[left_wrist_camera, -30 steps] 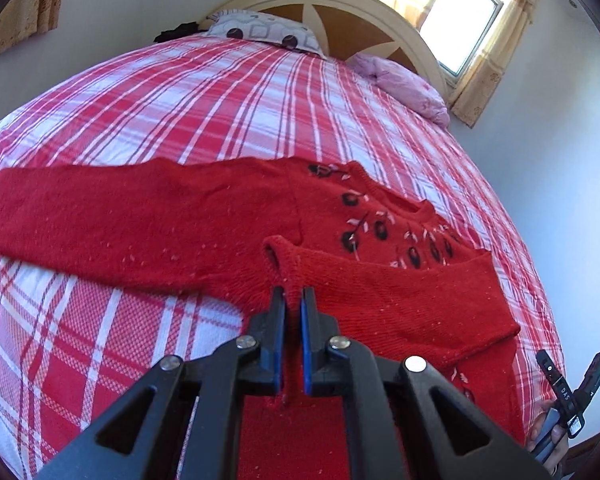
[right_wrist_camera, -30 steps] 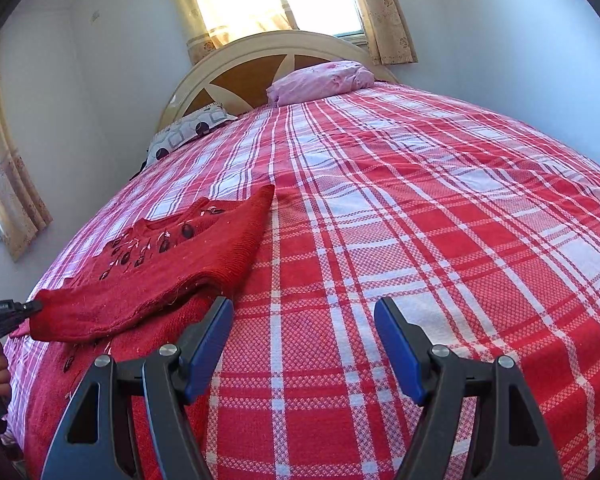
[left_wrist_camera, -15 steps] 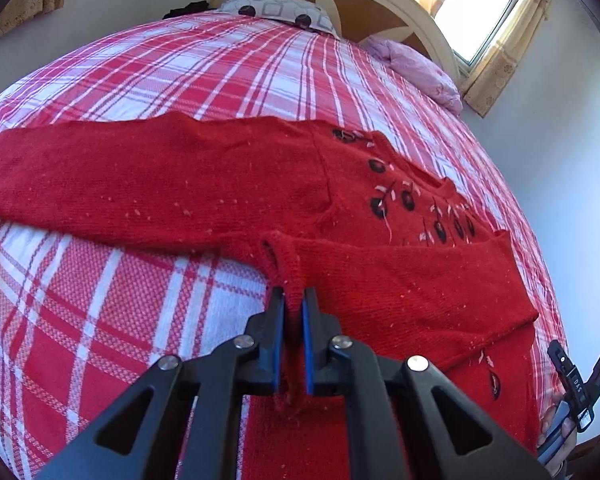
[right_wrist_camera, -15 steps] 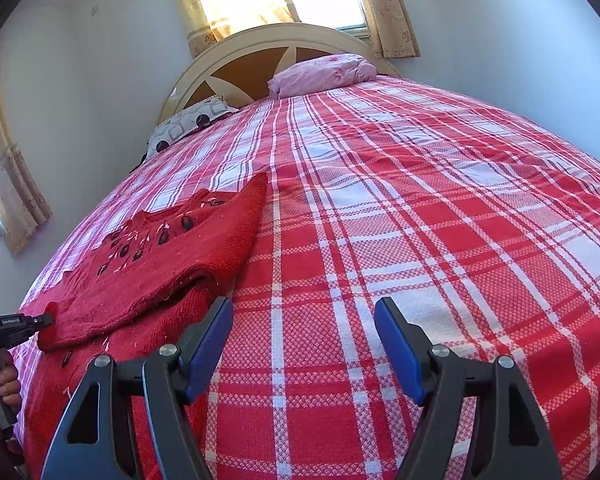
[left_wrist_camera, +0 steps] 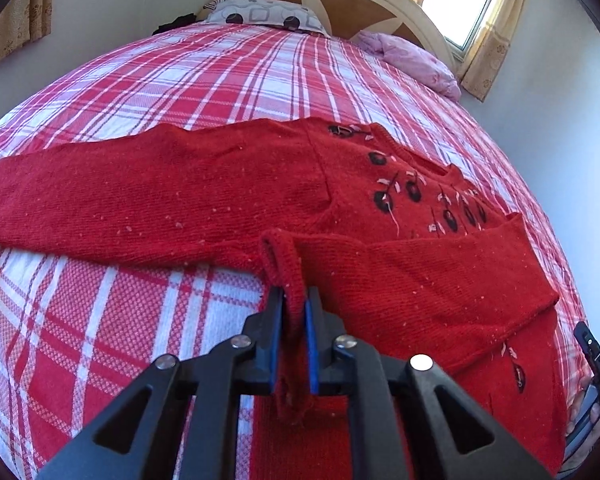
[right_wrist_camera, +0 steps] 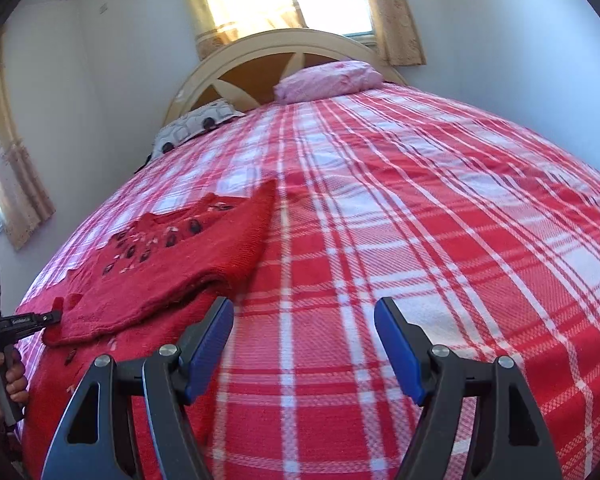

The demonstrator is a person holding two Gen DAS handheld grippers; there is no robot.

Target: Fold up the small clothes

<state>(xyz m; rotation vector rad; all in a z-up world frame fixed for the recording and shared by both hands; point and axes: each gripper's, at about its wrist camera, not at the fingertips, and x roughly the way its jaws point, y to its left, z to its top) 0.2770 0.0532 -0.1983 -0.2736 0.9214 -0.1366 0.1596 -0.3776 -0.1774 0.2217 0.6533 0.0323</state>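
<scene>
A red knit sweater (left_wrist_camera: 228, 192) with dark embroidered flowers lies on the plaid bed. One sleeve stretches out to the left; the other sleeve (left_wrist_camera: 420, 276) is folded across the body. My left gripper (left_wrist_camera: 294, 304) is shut on that folded sleeve's cuff, low over the sweater. My right gripper (right_wrist_camera: 304, 332) is open and empty, above bare bedspread to the right of the sweater (right_wrist_camera: 172, 272). The left gripper shows at the left edge of the right wrist view (right_wrist_camera: 24, 320), still pinching the cuff.
The red and white plaid bedspread (right_wrist_camera: 420, 220) covers the whole bed. A grey patterned pillow (left_wrist_camera: 260, 12) and a pink pillow (right_wrist_camera: 328, 80) lie by the cream headboard (right_wrist_camera: 268, 52). Walls and curtained windows surround the bed.
My left gripper has carried the cuff further left across the sweater body. The right gripper stays open and has lifted slightly, tilting its view up.
</scene>
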